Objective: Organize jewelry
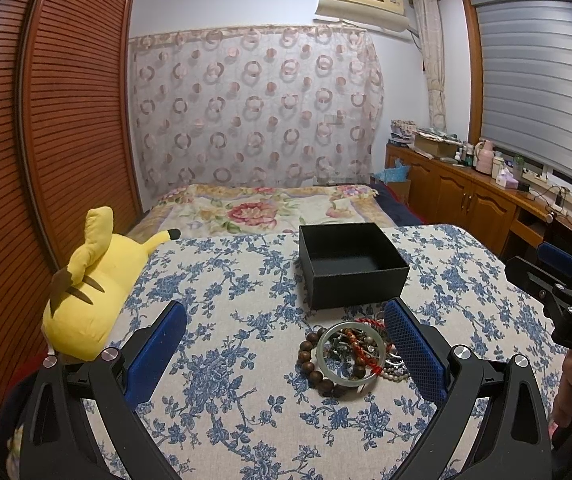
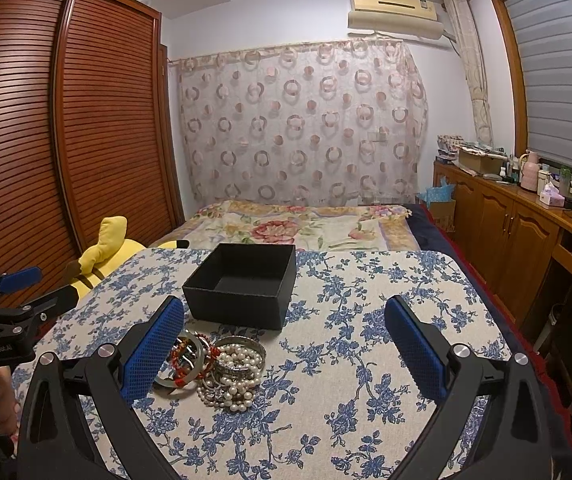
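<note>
As both units hover above the table point(image 1: 246, 420):
Left gripper point(image 1: 286, 352): jaws wide, holding nothing.
Right gripper point(image 2: 286, 350): jaws wide, holding nothing.
Jewelry pile point(image 2: 214, 364): near side of black box point(image 2: 242, 284), just beside it.

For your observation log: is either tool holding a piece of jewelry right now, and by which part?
Nothing is held. The left tool and right tool are both open above the jewelry pile.
</note>
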A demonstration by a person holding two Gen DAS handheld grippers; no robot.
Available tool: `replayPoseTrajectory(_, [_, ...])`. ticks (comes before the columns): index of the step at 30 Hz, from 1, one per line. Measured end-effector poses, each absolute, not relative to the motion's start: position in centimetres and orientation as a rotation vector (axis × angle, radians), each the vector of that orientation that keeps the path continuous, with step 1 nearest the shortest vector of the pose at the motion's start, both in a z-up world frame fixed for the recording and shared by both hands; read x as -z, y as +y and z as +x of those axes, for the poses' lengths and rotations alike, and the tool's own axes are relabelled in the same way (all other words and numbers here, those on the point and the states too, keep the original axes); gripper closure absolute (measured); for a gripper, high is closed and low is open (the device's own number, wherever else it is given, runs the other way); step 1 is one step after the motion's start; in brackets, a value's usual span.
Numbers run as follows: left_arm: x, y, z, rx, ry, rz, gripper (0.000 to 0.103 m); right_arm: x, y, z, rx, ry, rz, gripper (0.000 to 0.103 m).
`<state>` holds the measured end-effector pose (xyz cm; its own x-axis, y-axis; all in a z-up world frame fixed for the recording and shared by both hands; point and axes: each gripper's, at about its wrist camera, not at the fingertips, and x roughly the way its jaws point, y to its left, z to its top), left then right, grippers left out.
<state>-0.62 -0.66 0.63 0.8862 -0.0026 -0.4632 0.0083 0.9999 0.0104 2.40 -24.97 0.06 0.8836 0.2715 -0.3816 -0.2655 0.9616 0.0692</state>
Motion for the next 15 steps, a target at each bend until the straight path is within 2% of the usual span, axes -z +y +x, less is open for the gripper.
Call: replayPoseTrajectory(15, [-0.62,-0.61,-0.63,0.005,0.481,0.012,0.007,-0.15,-25.00,2.32,-0.279,0.398,0.015,0.002])
